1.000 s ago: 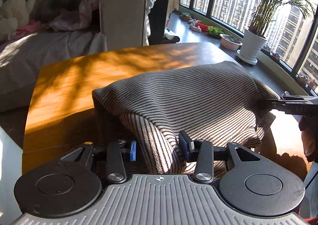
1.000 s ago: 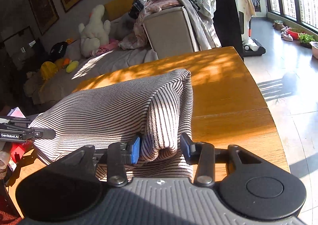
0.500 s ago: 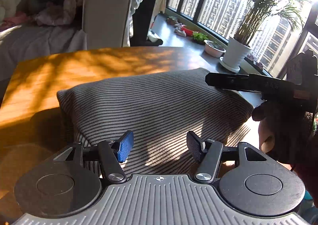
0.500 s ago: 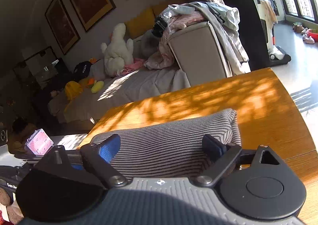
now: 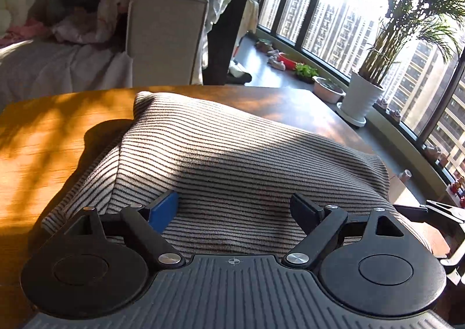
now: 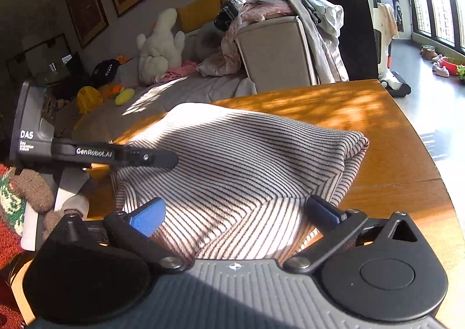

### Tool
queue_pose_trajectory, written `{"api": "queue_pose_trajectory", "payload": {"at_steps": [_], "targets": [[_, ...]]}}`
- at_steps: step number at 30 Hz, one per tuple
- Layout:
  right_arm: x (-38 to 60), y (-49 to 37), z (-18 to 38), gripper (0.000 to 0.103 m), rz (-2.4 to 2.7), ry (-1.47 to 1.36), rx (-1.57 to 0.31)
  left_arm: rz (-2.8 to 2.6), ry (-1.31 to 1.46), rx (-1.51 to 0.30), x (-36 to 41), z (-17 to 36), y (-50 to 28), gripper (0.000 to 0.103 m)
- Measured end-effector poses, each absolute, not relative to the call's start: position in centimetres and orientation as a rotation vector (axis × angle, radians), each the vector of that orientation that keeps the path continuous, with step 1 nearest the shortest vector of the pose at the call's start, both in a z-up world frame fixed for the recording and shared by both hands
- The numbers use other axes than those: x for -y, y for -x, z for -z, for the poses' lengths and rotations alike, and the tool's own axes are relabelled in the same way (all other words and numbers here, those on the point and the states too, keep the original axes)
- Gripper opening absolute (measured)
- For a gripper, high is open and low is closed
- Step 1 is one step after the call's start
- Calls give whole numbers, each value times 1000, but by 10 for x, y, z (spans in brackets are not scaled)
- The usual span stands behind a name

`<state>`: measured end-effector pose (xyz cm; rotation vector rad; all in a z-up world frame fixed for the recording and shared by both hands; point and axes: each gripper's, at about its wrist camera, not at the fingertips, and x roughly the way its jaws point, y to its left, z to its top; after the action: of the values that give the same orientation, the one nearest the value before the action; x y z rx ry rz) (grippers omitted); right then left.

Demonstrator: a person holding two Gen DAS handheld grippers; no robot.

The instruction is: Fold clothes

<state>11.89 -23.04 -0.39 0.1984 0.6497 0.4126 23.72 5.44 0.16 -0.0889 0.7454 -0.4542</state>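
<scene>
Both tools just released 1 striped garment point(image 5: 232, 160); left tool point(image 5: 234, 209), right tool point(image 6: 235, 214) wide open, empty

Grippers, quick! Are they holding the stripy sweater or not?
Left gripper: open, jaws just widened, holding nothing; striped sweater lies below.
Right gripper: open, just widened, holding nothing.

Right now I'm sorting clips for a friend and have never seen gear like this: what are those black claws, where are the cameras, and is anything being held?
Each claw is a hand-held two-finger gripper; a person carries one in each hand, no robot. Each picture comes from a camera on one gripper, looking along its fingers. The left gripper and right gripper have just been opening and stand wide, gripping nothing. Below them a folded striped garment lies on the wooden table.
</scene>
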Motion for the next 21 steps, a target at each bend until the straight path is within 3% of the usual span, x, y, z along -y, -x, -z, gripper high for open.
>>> {"api": "queue_pose_trajectory", "payload": {"at_steps": [3, 10, 15, 21], "targets": [[233, -102, 6, 103, -436, -203, -699, 452, 125, -765, -57, -10, -229, 89], [265, -107, -25, 103, -280, -125, -625, 535, 150, -784, -53, -25, -190, 88], [246, -138, -55, 103, -252, 3, -542, 563, 196, -859, -45, -13, -187, 74], [245, -163, -96, 103, -380, -96, -478, 568, 243, -880, -59, -3, -199, 63]]}}
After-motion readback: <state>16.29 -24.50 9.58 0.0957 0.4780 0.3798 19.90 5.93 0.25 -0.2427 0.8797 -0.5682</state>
